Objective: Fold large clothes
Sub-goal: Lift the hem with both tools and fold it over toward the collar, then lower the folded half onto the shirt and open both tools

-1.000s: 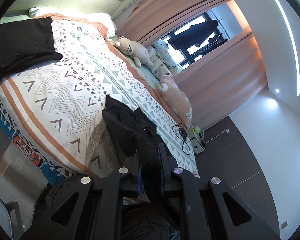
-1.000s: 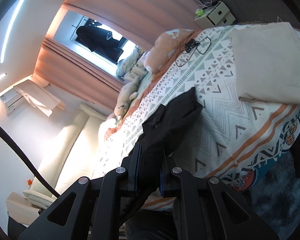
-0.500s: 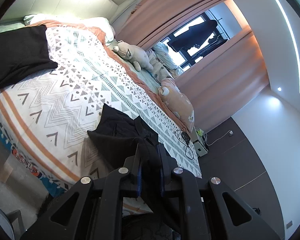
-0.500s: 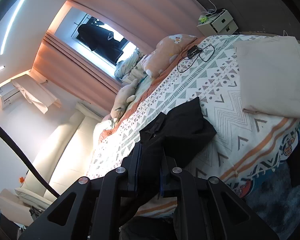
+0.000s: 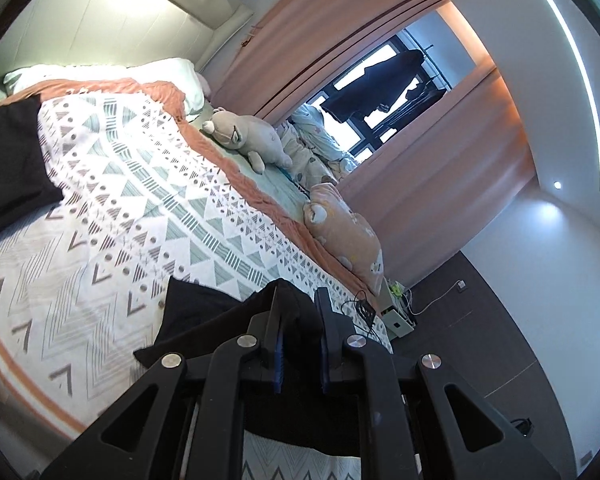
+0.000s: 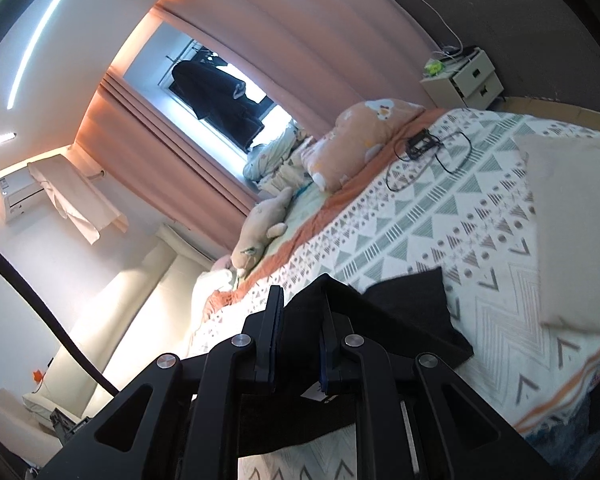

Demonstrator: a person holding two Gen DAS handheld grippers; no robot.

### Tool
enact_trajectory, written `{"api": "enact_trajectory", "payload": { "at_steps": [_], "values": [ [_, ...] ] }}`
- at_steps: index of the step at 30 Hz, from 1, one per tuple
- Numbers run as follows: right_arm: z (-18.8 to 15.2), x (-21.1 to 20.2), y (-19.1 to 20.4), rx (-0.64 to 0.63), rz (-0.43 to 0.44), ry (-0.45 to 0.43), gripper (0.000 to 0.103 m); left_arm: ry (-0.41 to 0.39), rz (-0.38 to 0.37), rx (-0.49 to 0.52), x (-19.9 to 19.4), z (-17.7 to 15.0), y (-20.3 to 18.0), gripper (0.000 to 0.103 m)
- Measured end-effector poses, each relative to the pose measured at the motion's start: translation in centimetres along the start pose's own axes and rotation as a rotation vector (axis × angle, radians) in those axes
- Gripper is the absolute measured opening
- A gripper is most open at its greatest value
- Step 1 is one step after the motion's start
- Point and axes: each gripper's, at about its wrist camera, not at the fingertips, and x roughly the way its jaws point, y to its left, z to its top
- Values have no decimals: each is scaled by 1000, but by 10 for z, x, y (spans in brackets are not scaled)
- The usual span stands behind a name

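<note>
Cloth first: the black garment (image 5: 204,320) is pinched in both of my grippers, the left gripper (image 5: 298,316) clamped on one bunched edge and the right gripper (image 6: 300,312) clamped on another. From each pinch it sags away limp, so I judge it soft, light and floppy, with no stiffness to hold a crease unaided. Just beyond the fingers the rest of it lies slack on the patterned bed (image 5: 112,208), ahead of and below both grippers. I'd keep my hold on the hem or corners, pulling the edge taut between the two hands so it spreads flat. Farther out, a beige folded piece (image 6: 572,232) lies right of the right gripper. Beyond, a plush toy (image 5: 244,140) rests by the curtains (image 5: 292,40).
</note>
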Motion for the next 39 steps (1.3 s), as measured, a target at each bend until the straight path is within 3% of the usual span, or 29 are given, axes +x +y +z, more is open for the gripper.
{"api": "enact_trajectory", "payload": {
  "at_steps": [10, 17, 30, 39],
  "values": [
    [37, 99, -7, -20, -29, 8, 11, 13, 57, 60, 92, 41, -12, 15],
    [53, 177, -14, -59, -81, 27, 11, 44, 116, 93, 166, 56, 0, 15],
    [57, 317, -53, -69, -197, 145, 11, 192, 259, 94, 305, 35, 70, 15],
    [34, 385, -88, -65, -272, 230, 11, 263, 357, 53, 353, 8, 121, 15]
  ]
}}
